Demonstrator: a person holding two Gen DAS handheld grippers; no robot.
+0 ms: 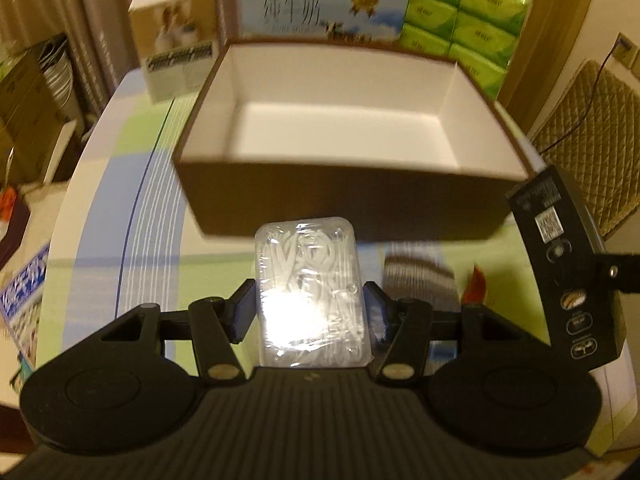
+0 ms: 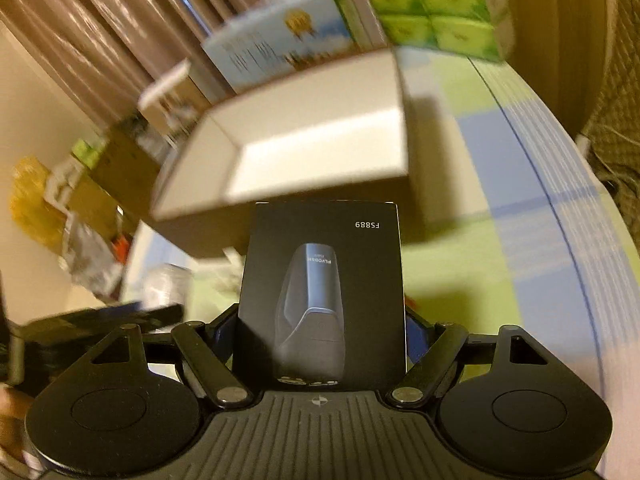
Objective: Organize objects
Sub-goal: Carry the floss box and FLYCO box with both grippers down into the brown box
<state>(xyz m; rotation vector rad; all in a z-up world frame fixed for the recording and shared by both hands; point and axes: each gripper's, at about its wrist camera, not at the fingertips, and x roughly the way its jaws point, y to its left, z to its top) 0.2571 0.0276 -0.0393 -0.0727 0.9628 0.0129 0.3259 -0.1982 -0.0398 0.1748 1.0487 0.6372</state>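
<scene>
Looking through the left wrist camera, I see my left gripper (image 1: 310, 312) clamped on a clear plastic case (image 1: 311, 294) packed with white pieces I cannot identify; both pads press its long sides, and it sits just short of the near wall of the brown open box (image 1: 340, 200). The box interior is white and holds nothing I can see. Only this view shows the black shaver box (image 1: 568, 264) from its edge, at the far right, with a QR code and small round icons too tiny to read.

Through the right wrist camera, my right gripper (image 2: 322, 328) is closed on that black shaver box (image 2: 324, 292), held flat-face toward the lens just before the brown open box (image 2: 304, 152). Here the face is legible: "FS889" upside down, and "FLYCO" running along the pictured shaver. The left gripper (image 2: 100, 320) appears as a blur at the lower left.

Behind the open box, the left view gives a blue milk carton (image 1: 324, 4) with large Chinese characters and a gold medal seal, a green tissue pack (image 1: 464, 20), and a small tan box (image 1: 176, 36) with a picture I cannot make out. All stand on a table (image 1: 132, 208) covered in a green, blue and white cloth. The right view blurs these.
</scene>
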